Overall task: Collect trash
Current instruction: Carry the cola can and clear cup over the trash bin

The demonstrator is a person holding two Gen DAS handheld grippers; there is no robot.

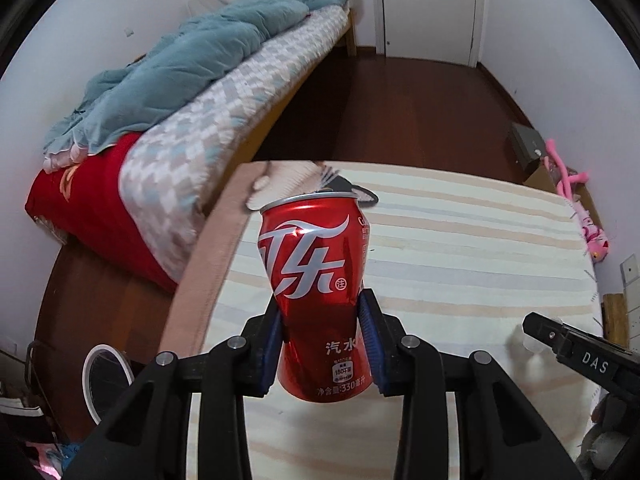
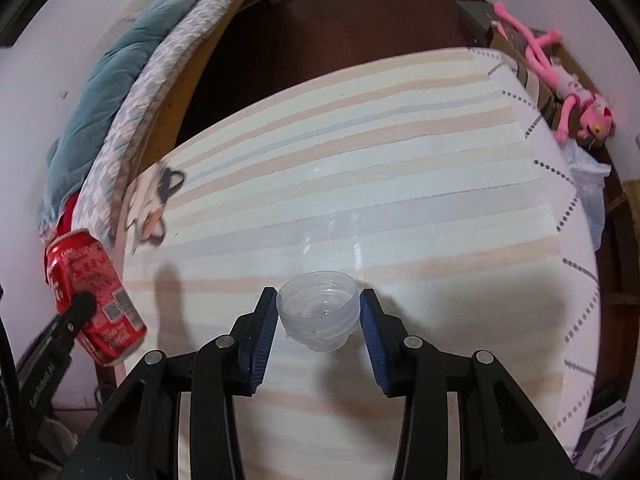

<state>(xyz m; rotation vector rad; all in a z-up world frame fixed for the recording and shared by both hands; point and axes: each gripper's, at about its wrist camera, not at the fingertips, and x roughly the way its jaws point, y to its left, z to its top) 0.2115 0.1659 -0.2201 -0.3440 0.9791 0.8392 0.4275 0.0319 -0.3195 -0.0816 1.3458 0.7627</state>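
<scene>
Left gripper (image 1: 322, 344): blue pads clamp a dented red cola can (image 1: 316, 300) — held clear of the surface, centre of frame.
Right gripper (image 2: 319, 332): pads pressed on both sides of a clear plastic cup (image 2: 318, 312), lower centre.
Surface: striped tablecloth (image 2: 400, 184) under both.
Surroundings: bed (image 1: 224, 120) with teal blanket (image 1: 188, 60) upper left — pink plush toy (image 2: 560, 80) upper right.

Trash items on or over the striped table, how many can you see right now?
2. A red drinks can clamped in the left gripper, lifted near the table's left edge; a clear plastic cup between the right gripper's jaws. More may lie out of view.
</scene>
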